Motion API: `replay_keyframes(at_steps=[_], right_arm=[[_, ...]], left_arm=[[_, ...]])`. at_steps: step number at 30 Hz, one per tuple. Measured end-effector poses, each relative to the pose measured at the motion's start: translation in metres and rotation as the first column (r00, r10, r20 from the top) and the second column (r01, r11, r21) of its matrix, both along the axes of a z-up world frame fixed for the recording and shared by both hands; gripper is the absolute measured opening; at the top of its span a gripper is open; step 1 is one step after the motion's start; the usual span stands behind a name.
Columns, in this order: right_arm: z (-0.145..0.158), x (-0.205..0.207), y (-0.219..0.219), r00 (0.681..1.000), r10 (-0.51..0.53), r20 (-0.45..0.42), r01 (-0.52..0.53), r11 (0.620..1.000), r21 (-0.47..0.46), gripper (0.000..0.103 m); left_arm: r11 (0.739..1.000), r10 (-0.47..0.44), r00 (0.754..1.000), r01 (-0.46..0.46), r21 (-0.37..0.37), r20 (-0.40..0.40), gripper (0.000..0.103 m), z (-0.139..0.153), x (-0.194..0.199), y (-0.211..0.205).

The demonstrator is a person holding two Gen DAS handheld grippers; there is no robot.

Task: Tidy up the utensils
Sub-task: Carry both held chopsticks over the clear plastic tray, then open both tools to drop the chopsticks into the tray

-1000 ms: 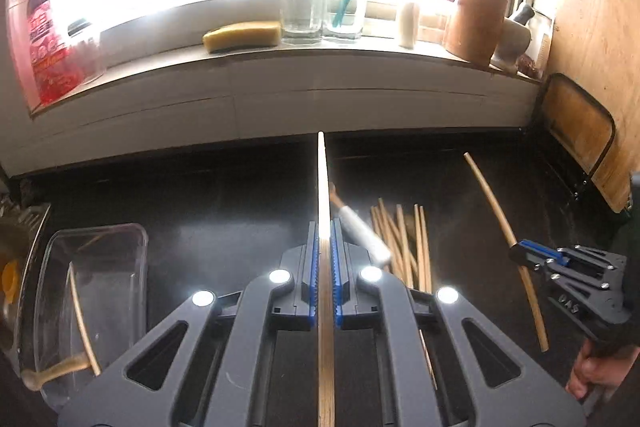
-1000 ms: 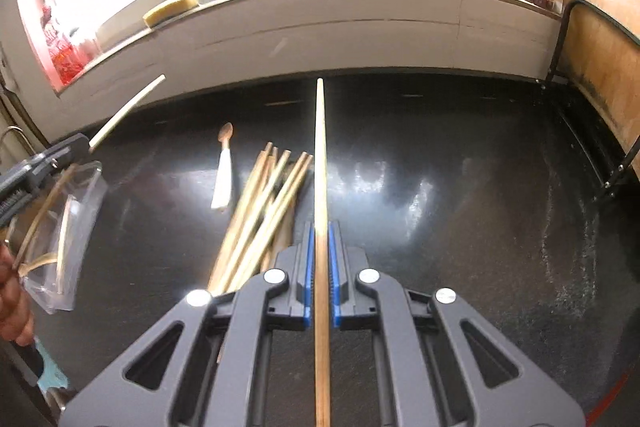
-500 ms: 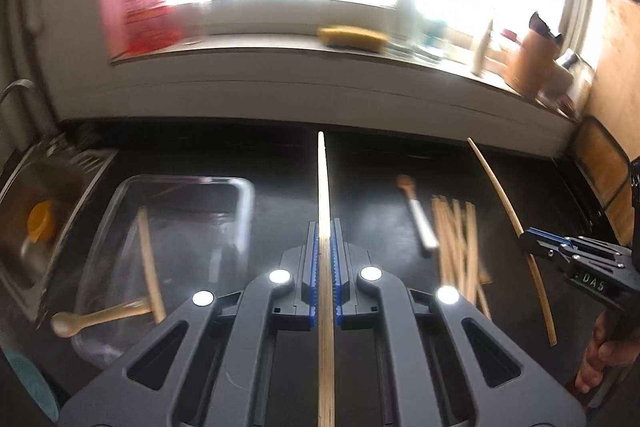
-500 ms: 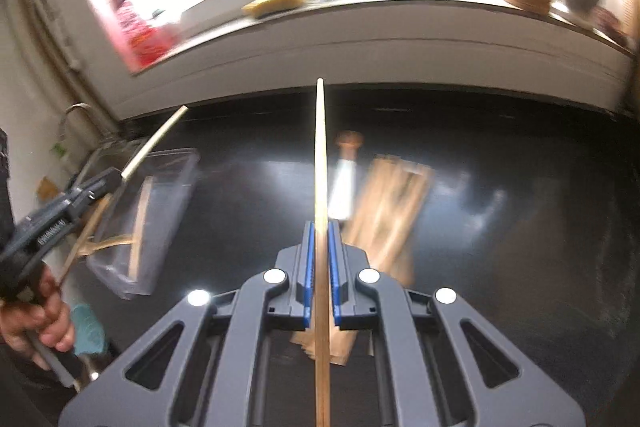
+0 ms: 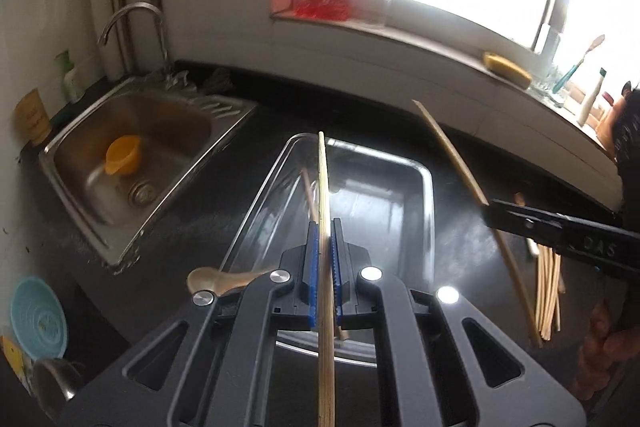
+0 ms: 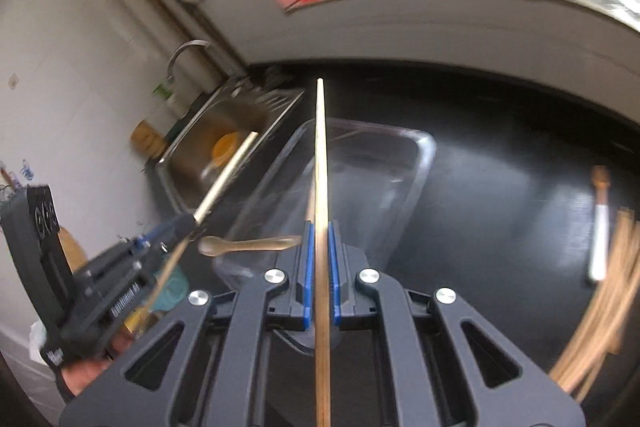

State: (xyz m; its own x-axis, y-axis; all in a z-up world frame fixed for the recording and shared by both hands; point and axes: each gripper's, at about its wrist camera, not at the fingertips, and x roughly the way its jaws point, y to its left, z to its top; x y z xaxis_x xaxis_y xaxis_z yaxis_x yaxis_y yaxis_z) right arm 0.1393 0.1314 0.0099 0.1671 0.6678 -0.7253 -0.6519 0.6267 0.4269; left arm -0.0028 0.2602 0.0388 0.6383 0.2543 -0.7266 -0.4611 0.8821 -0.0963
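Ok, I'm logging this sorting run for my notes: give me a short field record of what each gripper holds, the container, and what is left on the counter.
left gripper: shut on a chopstick, above the clear container
right gripper: shut on another chopstick, also aimed over the container
clear container: on the black counter beside the sink; holds one chopstick and a wooden spoon that leans over its rim
still on counter: chopstick pile, white-handled utensil

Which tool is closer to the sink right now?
Left. The left tool hangs above the clear tray beside the sink; the right tool is on the tray's far side.
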Motion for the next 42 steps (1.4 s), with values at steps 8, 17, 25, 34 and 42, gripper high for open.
replay_keyframes(at_steps=[8,17,25,34,42], right_arm=[[-0.023,0.006,0.042,0.999,0.017,-0.048,-0.020,0.999,-0.047,0.008],[-0.039,0.020,0.051,0.999,0.011,-0.046,-0.015,0.996,-0.093,0.008],[-0.051,0.029,0.058,0.998,0.017,-0.055,-0.023,0.993,-0.114,0.008],[-0.062,0.042,0.069,0.996,0.012,-0.093,-0.024,0.992,-0.128,0.008],[-0.048,0.061,0.050,0.996,-0.053,-0.072,0.046,0.994,-0.096,0.078]], left_arm=[[0.998,0.033,0.999,-0.034,-0.056,-0.016,0.005,-0.025,0.012,0.023],[0.997,0.036,0.999,-0.038,-0.062,-0.028,0.005,-0.041,0.035,0.030],[0.997,0.042,0.998,-0.045,-0.065,-0.045,0.005,-0.048,0.045,0.035],[0.997,0.020,0.997,-0.026,-0.078,-0.079,0.006,-0.060,0.064,0.039],[0.993,0.083,0.994,-0.089,-0.079,-0.066,0.076,-0.055,0.052,0.056]])
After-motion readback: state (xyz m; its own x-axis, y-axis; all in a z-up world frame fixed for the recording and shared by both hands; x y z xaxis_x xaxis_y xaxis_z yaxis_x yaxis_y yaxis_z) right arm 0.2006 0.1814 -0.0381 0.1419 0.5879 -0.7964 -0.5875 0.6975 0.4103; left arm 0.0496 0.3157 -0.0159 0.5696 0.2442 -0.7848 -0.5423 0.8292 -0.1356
